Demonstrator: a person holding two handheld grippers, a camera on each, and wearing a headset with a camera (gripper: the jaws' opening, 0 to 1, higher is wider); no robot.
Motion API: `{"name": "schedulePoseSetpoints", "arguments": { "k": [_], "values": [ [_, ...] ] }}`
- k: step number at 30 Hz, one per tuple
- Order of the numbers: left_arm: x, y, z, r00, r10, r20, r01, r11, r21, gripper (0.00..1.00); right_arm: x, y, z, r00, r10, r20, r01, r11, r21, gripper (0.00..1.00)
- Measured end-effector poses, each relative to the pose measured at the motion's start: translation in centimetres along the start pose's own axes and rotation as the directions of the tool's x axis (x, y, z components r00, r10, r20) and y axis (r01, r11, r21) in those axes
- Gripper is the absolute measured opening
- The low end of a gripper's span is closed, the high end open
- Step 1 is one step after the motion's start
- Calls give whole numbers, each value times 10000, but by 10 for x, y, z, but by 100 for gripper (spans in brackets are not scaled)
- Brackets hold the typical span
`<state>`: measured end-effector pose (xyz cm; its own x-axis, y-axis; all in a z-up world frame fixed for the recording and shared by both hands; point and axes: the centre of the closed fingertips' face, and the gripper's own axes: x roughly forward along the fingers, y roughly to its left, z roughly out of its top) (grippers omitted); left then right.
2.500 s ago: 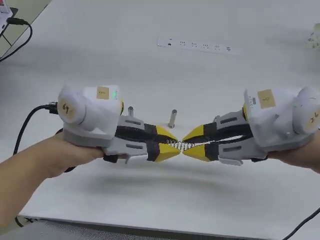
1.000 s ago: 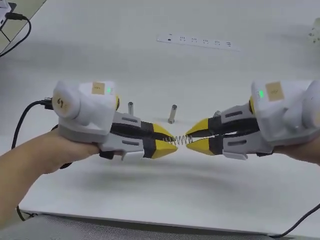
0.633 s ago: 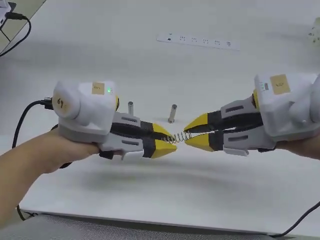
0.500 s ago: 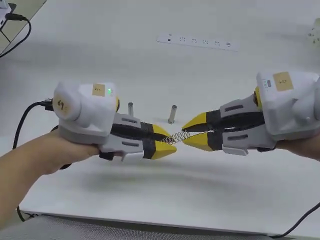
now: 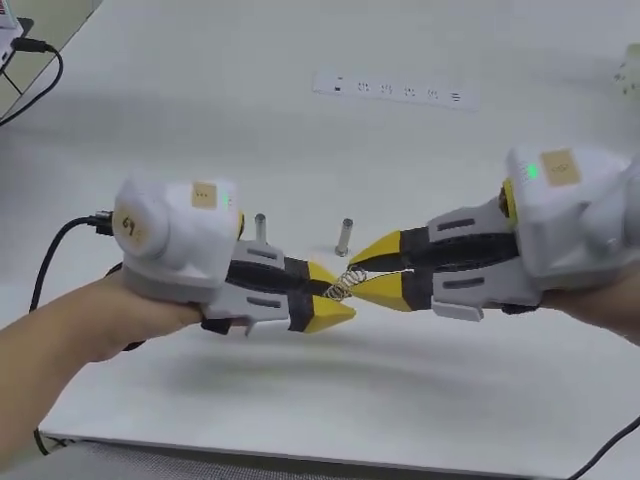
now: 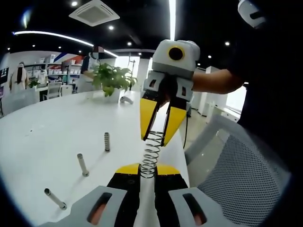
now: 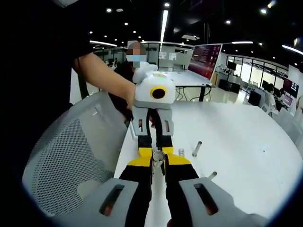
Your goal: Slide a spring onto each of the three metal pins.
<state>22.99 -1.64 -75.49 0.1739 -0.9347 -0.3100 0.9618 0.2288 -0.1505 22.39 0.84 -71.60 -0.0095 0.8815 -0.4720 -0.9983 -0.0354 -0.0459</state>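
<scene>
A small metal spring (image 5: 343, 283) spans between my two grippers above the table, tilted up to the right. My left gripper (image 5: 335, 300) is shut on its lower end, seen as the spring (image 6: 151, 153) rising from the left gripper (image 6: 148, 169). My right gripper (image 5: 365, 273) pinches the upper end, the spring (image 7: 158, 155) facing the right gripper (image 7: 158, 161) end-on. Two bare pins (image 5: 261, 227) (image 5: 344, 237) stand behind the grippers. A third pin (image 6: 107, 141) looks ribbed, as if a spring sits around it.
A white power strip (image 5: 387, 91) lies at the far side of the white table (image 5: 300, 150). A black cable (image 5: 40, 70) runs at the far left. The table's front edge is close below the grippers. A mesh chair (image 6: 236, 175) stands beside the table.
My right gripper has moved left and slightly up toward the left gripper. The spring between them has gone from stretched and level to shorter and tilted.
</scene>
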Motion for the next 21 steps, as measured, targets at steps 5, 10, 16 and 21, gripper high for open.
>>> {"name": "schedulePoseSetpoints", "arguments": {
  "k": [5,10,16,21],
  "values": [
    [1,0,-1,10000,21,-85,-20,9999,102,2,1,-1,0,9999,-66,97,65,9998,161,7],
    [3,-1,4,10000,-63,77,62,9999,98,2,2,-1,7,9985,-119,543,91,9986,519,7],
    [6,0,4,10000,-71,2,71,9998,191,2,7,-4,12,9974,-154,697,123,9989,446,7],
    [3,1,3,10000,-78,-31,79,9997,235,2,8,-4,13,9963,-191,841,152,9988,465,7]
  ]
}}
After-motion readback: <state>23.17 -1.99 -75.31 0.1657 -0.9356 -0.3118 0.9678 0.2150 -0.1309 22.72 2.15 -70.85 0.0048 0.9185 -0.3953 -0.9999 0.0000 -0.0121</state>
